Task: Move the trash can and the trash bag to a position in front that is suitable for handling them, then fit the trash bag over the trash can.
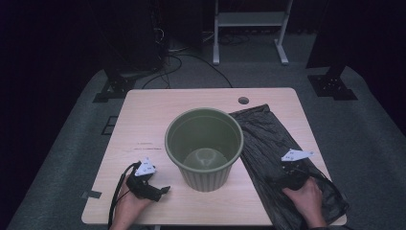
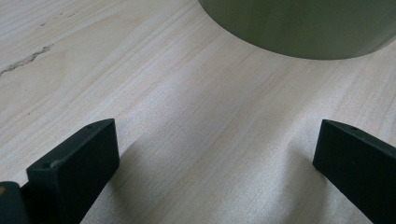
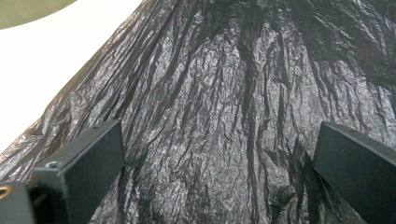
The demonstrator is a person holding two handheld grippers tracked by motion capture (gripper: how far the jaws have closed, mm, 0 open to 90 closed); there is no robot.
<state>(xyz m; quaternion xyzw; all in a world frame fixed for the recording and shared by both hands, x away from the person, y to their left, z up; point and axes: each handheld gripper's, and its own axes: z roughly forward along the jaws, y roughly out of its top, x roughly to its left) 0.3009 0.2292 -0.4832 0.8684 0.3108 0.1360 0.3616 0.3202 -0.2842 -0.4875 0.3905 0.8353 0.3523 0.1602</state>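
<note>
- A green plastic waste bin (image 1: 204, 148) stands upright near the middle of the light wooden table (image 1: 143, 120), its mouth open to the high view and its inside bare.
- A black plastic bin bag (image 1: 268, 143) lies flat and crinkled on the table just to the right of the bin, reaching from near the far edge down to the near right corner, where it hangs slightly over the edge.
- The left gripper (image 1: 160, 190) rests low over the bare wood to the near left of the bin, held in the person's left hand (image 1: 128, 203); in the left gripper view its jaws stand spread wide apart with only tabletop between them, and the bin's base (image 2: 303, 28) sits ahead, apart from them.
- The right gripper (image 1: 287, 172) sits over the near part of the bag, held in the right hand (image 1: 306, 196); in the right gripper view its jaws are spread wide over the wrinkled bag (image 3: 224, 107), pinching nothing.
- A small round hole (image 1: 243, 100) shows in the table near its far edge.
</note>
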